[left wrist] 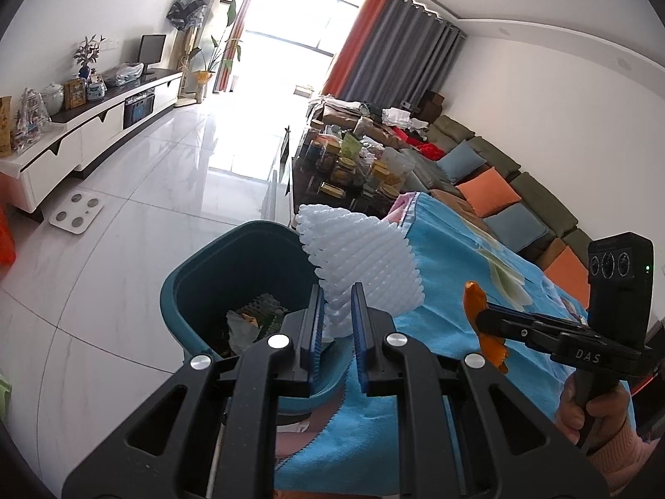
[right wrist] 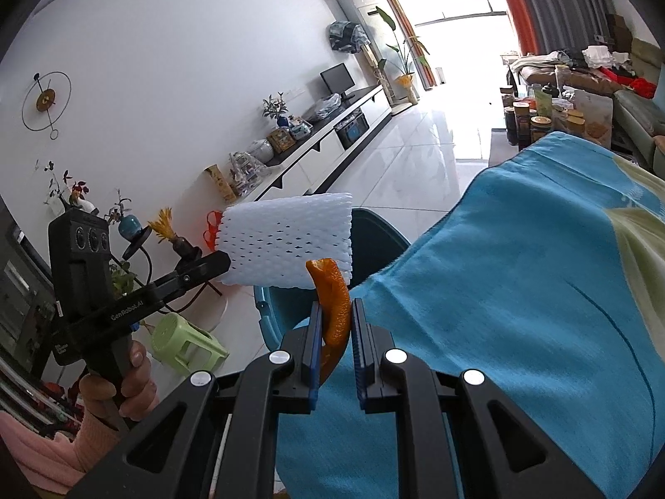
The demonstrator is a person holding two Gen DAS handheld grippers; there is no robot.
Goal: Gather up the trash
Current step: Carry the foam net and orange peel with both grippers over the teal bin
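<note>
Left gripper clamps white foam mesh fruit sleeve above teal plastic bin; light, squashy. Right gripper pinches curled orange peel nearby; limp, probably slippery, grip mid-strip.

A: how's the way into the teal bin?

B: mouth's wide open on the floor side, some trash low inside. Only blocker is the blue cloth, its edge hangs right against the bin's rim.

A: and around it?

B: bare tile floor on the open side, just a green stool near the bin.
</note>
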